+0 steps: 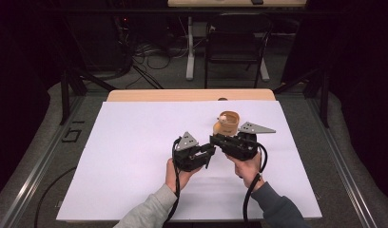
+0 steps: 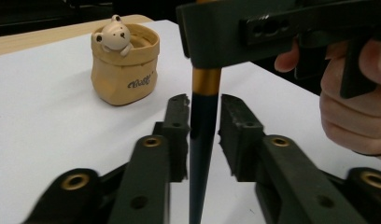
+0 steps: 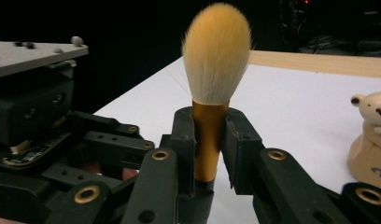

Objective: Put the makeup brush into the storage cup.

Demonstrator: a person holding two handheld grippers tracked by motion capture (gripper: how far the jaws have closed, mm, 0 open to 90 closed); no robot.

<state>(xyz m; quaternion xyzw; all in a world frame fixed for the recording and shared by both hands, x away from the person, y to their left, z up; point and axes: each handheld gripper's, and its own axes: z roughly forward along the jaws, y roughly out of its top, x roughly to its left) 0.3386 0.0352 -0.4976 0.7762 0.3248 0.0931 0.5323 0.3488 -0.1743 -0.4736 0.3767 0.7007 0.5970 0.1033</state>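
Between both tools, the brush stands upright.

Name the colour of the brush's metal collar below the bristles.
Gold, on the brush; clearest in the right gripper view.

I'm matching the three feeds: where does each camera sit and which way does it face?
High view: above the person's side, facing forward and down; forearms, both hands.
Left gripper view: on the left gripper, facing the bear pot; a hand.
Right gripper view: on the right gripper, facing the brush.
Shared: brush, pot.
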